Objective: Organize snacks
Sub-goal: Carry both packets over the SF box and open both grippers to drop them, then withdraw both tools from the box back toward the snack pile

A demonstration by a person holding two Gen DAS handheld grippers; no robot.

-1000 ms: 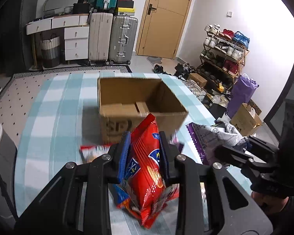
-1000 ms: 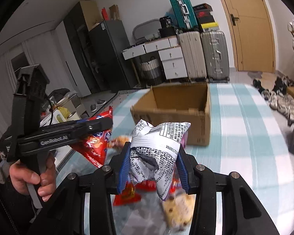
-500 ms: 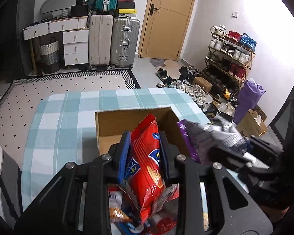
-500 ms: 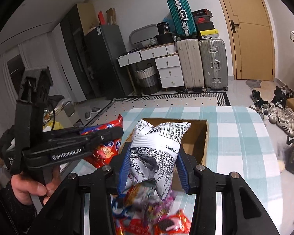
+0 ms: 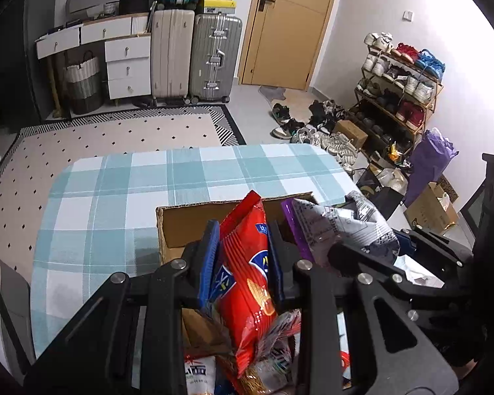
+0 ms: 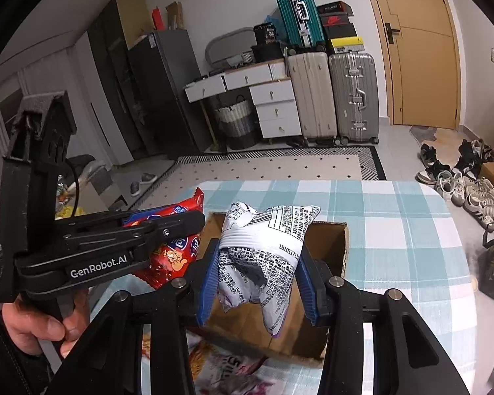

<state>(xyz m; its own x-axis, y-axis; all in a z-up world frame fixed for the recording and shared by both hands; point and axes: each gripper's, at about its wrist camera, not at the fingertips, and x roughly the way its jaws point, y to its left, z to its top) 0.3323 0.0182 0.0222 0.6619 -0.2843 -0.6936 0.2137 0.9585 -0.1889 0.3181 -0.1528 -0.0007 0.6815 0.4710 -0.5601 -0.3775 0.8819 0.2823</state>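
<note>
My left gripper [image 5: 242, 260] is shut on a red snack bag [image 5: 248, 273], which hangs upright over the open cardboard box [image 5: 181, 220]. My right gripper [image 6: 258, 275] is shut on a silver and purple snack bag [image 6: 263, 256], also held above the box [image 6: 329, 250]. In the left wrist view the silver bag [image 5: 339, 223] and the right gripper [image 5: 372, 263] sit just to the right of the red one. In the right wrist view the left gripper [image 6: 181, 227] with the red bag [image 6: 171, 253] is at the left, held by a hand [image 6: 33, 326].
The box stands on a table with a teal checked cloth [image 5: 122, 191]. Several other snack packets [image 5: 197, 372] lie on the cloth in front of the box [image 6: 227, 365]. Beyond the table are a rug, suitcases, drawers, a door and a shoe rack [image 5: 398, 92].
Both grippers have moved forward with their bags, from in front of the box to above its open top. The box has slid down and closer in both views.
</note>
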